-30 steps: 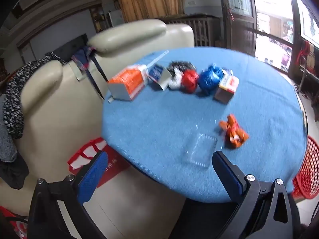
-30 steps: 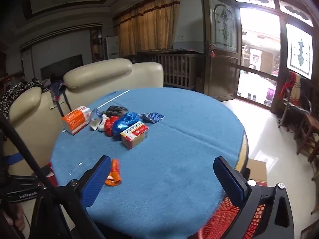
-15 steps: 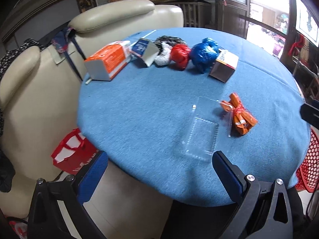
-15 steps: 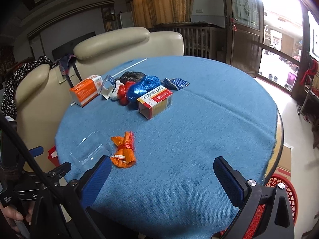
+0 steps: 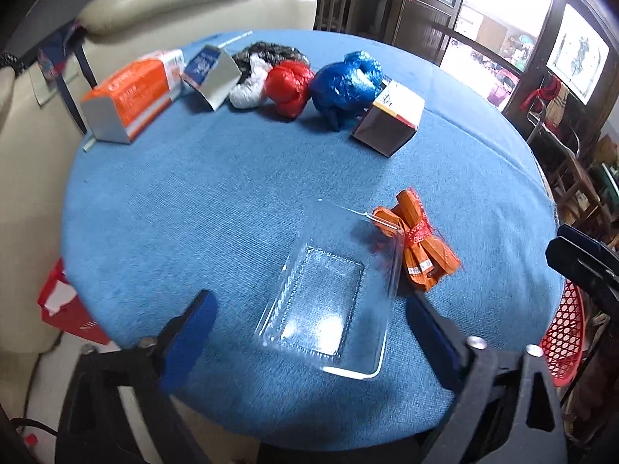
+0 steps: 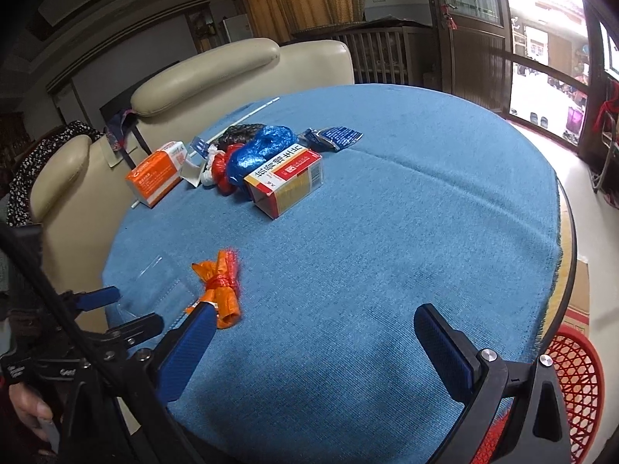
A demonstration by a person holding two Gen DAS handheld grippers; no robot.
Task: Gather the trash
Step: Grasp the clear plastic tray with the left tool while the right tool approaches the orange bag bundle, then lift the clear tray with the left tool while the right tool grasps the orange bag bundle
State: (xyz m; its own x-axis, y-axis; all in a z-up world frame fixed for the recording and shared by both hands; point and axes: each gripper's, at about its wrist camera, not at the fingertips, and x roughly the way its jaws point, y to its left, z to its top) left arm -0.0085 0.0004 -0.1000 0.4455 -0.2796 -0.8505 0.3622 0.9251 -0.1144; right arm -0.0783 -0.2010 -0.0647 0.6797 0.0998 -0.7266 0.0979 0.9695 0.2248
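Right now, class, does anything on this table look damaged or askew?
Yes. The orange-and-white carton and the small blue carton lie tipped with their ends open, and the red and blue plastic bags are crumpled.

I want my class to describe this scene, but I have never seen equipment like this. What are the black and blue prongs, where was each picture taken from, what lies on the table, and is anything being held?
No robot is here: a person holds a two-finger gripper in each hand, each with a camera looking out along its fingers. One picture comes from the left gripper, the other from the right gripper. Both are open and hold nothing.

A round table with a blue cloth carries the trash: nearest the left gripper a clear plastic tray, beside it an orange tied bundle. Farther back lie an orange box, a red bag, a blue bag and a red-and-yellow carton. A red mesh basket stands on the floor by the table.
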